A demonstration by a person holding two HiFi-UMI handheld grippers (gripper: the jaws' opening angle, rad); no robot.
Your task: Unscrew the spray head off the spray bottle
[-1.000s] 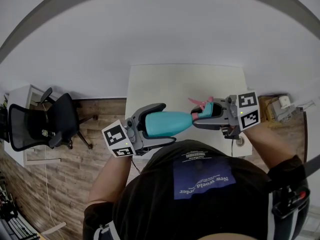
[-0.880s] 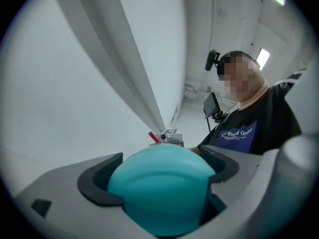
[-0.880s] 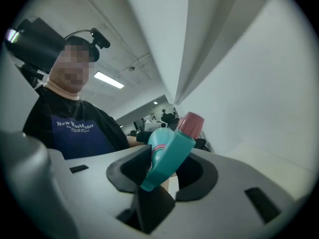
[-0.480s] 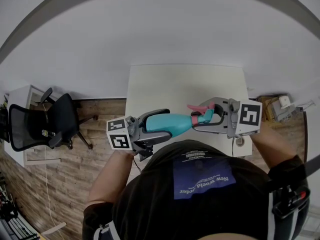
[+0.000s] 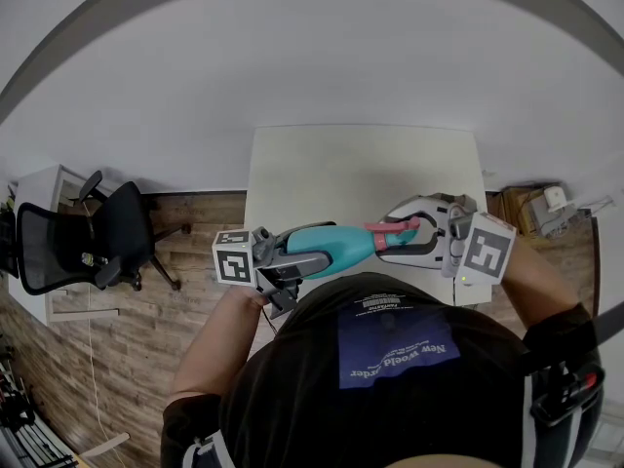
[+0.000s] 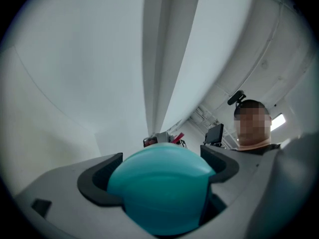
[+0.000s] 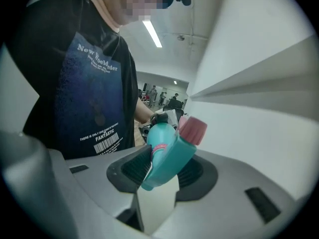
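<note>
The bottle (image 5: 336, 245) hangs level over the near edge of the worktop (image 5: 361, 164), its long axis running side to side between both claws. The left claw (image 6: 159, 171) clamps its body. The right claw (image 7: 164, 166) is closed on the head (image 7: 172, 153), so any twist should turn about that axis.

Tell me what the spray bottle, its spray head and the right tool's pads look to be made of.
The spray bottle looks like moulded plastic: opaque teal, smooth, with a soft sheen. The spray head seems the same teal plastic, with sharper moulded edges, and its pink nozzle cap is likely plastic too. The right tool has pads that are dark, matte and ribbed, probably rubber or a soft plastic.
</note>
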